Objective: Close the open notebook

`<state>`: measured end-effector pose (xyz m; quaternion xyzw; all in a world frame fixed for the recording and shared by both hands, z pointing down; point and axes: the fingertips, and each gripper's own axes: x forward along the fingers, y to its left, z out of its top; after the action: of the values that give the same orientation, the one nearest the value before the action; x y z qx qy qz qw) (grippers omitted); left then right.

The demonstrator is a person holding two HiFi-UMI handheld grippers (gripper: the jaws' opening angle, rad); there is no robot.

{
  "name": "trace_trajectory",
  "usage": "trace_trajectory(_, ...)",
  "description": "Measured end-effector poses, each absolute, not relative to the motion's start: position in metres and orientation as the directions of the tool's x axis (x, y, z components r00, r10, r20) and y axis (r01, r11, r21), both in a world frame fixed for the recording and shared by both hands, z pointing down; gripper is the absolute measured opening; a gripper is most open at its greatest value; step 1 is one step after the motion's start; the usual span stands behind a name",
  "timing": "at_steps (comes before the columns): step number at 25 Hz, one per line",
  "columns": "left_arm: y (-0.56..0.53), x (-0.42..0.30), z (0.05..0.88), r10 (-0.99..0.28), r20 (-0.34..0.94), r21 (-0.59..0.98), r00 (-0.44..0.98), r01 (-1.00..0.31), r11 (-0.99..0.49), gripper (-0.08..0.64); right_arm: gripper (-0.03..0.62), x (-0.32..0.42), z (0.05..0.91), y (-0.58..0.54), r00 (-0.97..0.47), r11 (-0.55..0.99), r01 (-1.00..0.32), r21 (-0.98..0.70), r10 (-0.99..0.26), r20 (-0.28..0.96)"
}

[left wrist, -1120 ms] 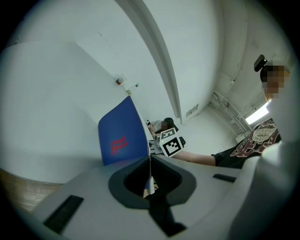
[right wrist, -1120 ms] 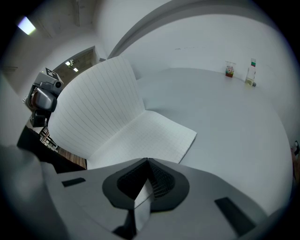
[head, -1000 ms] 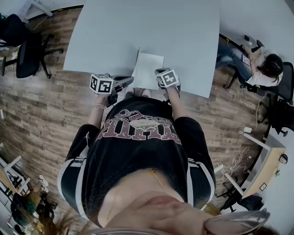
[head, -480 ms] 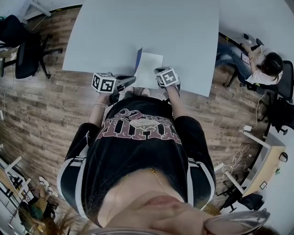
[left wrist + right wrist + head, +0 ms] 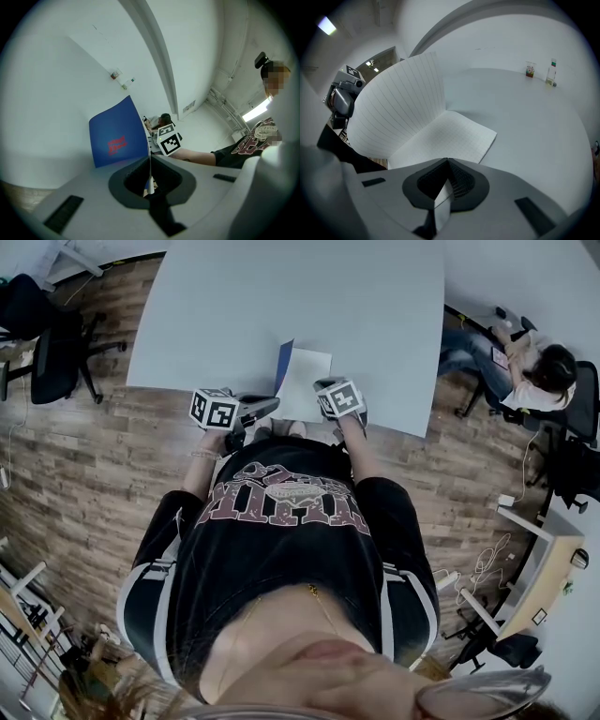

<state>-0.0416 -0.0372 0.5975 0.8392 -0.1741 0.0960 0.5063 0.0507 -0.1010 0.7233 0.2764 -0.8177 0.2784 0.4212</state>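
Observation:
The notebook (image 5: 307, 381) lies near the front edge of the grey table (image 5: 281, 296). Its blue cover (image 5: 117, 138) stands raised off the table, with red print on it. My left gripper (image 5: 149, 157) is shut on the cover's lower edge and shows in the head view as left gripper (image 5: 268, 406). In the right gripper view the lined left page (image 5: 396, 110) curves upward while the squared right page (image 5: 452, 136) lies flat. My right gripper (image 5: 447, 159) is shut on the near edge of that flat page, seen from above as right gripper (image 5: 326, 390).
A small cup (image 5: 529, 69) and a bottle (image 5: 552, 72) stand far across the table. A seated person (image 5: 534, 376) is off to the right, black office chairs (image 5: 52, 334) stand at the left, and wooden floor lies in front of the table.
The notebook's left cover has swung up from nearly edge-on so its blue face shows. The left gripper shifted slightly right with it. The right gripper stayed put.

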Motion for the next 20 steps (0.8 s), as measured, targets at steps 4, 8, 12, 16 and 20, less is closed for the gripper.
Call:
trace_trajectory(4,-0.036,-0.038,0.6,-0.193,0.333,0.82,0.923,-0.385,-0.424,0.058,0.02,0.052,0.724,-0.1,-0.49,0.694,-0.686,-0.22,-0.216,0.845)
trace_trajectory(8,-0.036,-0.035,0.6,-0.192,0.331,0.822,0.924,-0.382,-0.423,0.058,0.02,0.052,0.723,-0.1,-0.494,0.697,-0.682,-0.22,-0.218,0.842)
trace_trajectory(12,-0.037,-0.035,0.601,-0.189,0.326,0.826,0.926,-0.376,-0.421,0.058,0.02,0.052,0.722,-0.1,-0.493,0.696,-0.683,-0.222,-0.215,0.843)
trace_trajectory(16,-0.035,-0.031,0.603,-0.183,0.32,0.832,0.929,-0.368,-0.415,0.058,0.02,0.051,0.722,-0.099,-0.494,0.699,-0.681,-0.219,-0.217,0.842)
trace_trajectory(20,-0.035,-0.027,0.603,-0.173,0.322,0.831,0.931,-0.365,-0.419,0.058,0.02,0.052,0.722,-0.099,-0.494,0.702,-0.679,-0.217,-0.218,0.841)
